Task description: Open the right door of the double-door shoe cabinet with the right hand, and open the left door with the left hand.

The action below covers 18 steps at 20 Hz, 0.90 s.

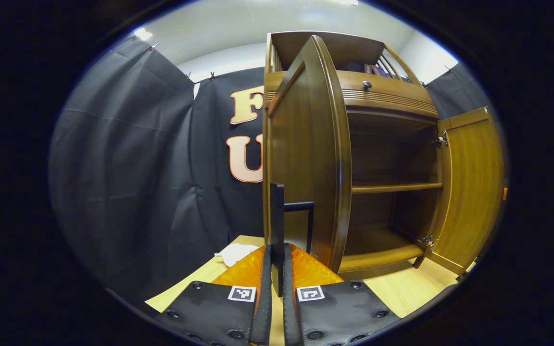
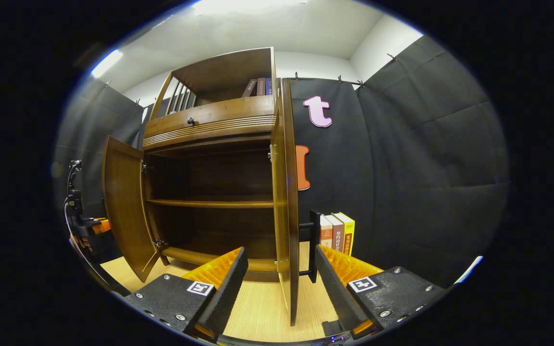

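Both doors of the shoe cabinet (image 2: 219,144) stand swung outward: the left door (image 1: 306,158), rigid and hinged, is best taken by its black handle (image 1: 277,226), where the left gripper (image 1: 277,283) is clenched; the right gripper (image 2: 279,288) straddles the right door (image 2: 287,202), jaws released.

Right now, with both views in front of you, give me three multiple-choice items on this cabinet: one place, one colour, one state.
1. Where does the yellow book stand?
A) middle shelf
B) outside, beside the right door
C) on the drawer

2. The door handle in the left gripper view is:
A) black
B) brass
C) white

3. The right gripper is:
A) shut on a handle
B) open, straddling the door's edge
C) shut on a book

Key: B, it stands by the door's outer face; A, the bar is black; B, its fingers are spread either side of the door.
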{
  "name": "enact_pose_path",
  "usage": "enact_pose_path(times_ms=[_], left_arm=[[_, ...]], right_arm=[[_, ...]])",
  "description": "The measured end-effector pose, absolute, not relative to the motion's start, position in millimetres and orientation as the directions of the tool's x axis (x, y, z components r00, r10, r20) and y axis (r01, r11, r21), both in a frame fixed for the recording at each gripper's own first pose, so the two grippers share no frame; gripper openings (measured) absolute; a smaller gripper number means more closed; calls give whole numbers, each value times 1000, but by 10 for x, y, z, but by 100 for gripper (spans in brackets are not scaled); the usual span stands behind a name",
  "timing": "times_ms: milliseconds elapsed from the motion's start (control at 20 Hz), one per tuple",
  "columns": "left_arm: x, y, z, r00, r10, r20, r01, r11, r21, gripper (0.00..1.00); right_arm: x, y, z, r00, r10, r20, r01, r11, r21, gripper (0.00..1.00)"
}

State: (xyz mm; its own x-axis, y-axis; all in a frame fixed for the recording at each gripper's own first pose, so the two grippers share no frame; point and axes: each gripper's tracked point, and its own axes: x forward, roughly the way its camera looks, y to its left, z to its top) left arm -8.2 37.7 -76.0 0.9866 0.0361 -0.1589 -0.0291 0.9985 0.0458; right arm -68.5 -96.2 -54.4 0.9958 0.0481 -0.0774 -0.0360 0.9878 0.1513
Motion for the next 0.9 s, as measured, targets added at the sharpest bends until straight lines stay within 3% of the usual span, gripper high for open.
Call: enact_pose_path(times_ms=[150, 200, 350, 450, 550, 600, 650, 800, 850, 900], left_arm=[[-70, 702, -643, 987, 45, -152, -34, 997, 74, 14], [-46, 814, -636, 988, 34, -151, -24, 997, 68, 2], [-29, 958, -654, 987, -35, -156, 45, 997, 59, 19], [-2, 1072, -660, 985, -68, -158, 77, 995, 57, 2], [42, 1146, -660, 983, -102, -154, 109, 993, 37, 2], [44, 1174, -651, 980, -122, -158, 129, 991, 34, 2], [46, 1235, -660, 977, -142, -161, 148, 989, 27, 2], [97, 1363, -675, 965, -201, -168, 204, 979, 0, 2], [88, 1408, -691, 960, -215, -179, 213, 977, -27, 2], [63, 1463, -704, 956, -222, -190, 213, 975, -64, 10]], right_arm=[[-646, -926, -518, 996, 54, -67, -43, 988, 151, 87], [-644, -915, -510, 996, 56, -63, -46, 987, 154, 87], [-642, -902, -529, 996, 64, -65, -53, 986, 161, 87], [-644, -893, -546, 995, 66, -73, -53, 985, 163, 87], [-675, -859, -574, 994, 60, -90, -44, 985, 165, 87], [-676, -854, -577, 993, 63, -102, -45, 984, 171, 93], [-689, -825, -549, 992, 68, -102, -50, 983, 176, 87], [-718, -796, -479, 992, 72, -106, -53, 983, 173, 87], [-724, -804, -472, 991, 68, -112, -49, 985, 167, 93], [-730, -800, -464, 991, 64, -117, -44, 985, 167, 87]])
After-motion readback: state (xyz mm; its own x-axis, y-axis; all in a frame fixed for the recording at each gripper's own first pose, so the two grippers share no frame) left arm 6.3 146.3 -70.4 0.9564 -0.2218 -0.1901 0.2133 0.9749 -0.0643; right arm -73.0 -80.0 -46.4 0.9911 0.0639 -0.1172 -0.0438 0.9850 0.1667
